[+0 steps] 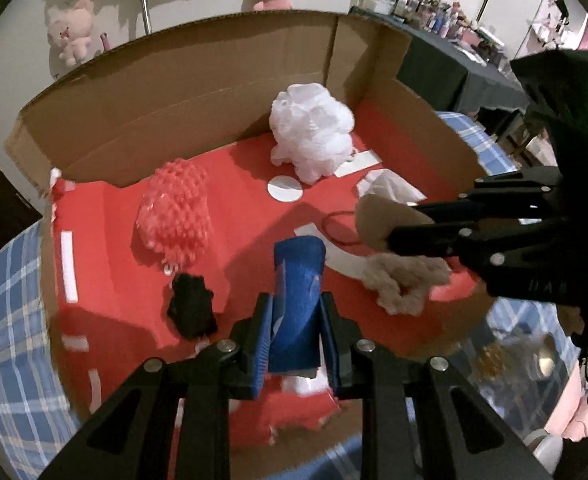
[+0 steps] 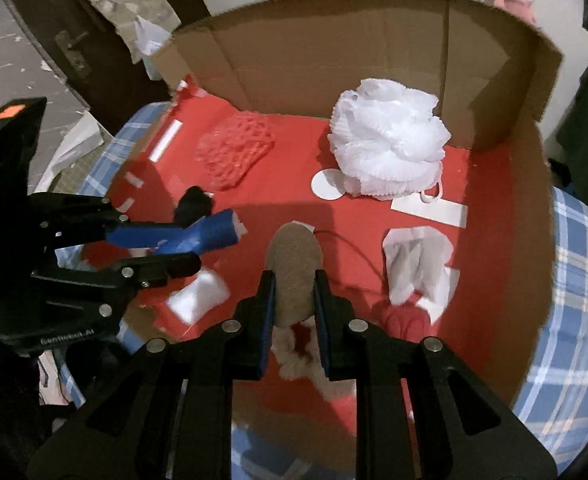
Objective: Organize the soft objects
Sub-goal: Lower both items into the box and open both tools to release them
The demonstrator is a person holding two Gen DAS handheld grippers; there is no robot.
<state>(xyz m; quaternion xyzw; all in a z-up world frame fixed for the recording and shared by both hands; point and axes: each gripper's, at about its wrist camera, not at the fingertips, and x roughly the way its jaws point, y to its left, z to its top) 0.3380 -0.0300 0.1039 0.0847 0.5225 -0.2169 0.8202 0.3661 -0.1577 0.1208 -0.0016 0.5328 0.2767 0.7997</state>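
Observation:
An open cardboard box [image 1: 197,92] with a red floor holds the soft things. My left gripper [image 1: 296,308] is shut on a blue sponge-like piece [image 1: 300,272] over the box's near edge. From the right, my right gripper [image 1: 398,226] is shut on a tan plush item [image 1: 374,216] with a fluffy cream part hanging below. In the right wrist view the right gripper [image 2: 294,284] pinches the tan item [image 2: 294,252], and the left gripper [image 2: 185,244] holds the blue piece [image 2: 217,232]. Inside lie a white bath pouf [image 1: 314,132], a pink mesh sponge [image 1: 173,212] and a black fuzzy item [image 1: 191,312].
A crumpled white tissue [image 2: 418,264], a red yarn-like ball [image 2: 406,320], a thin red hair band [image 1: 342,228] and a white pad [image 2: 197,296] also lie on the red floor. The box [image 2: 334,48] stands on a blue plaid cloth [image 2: 574,280]. Plush toys hang on the wall behind.

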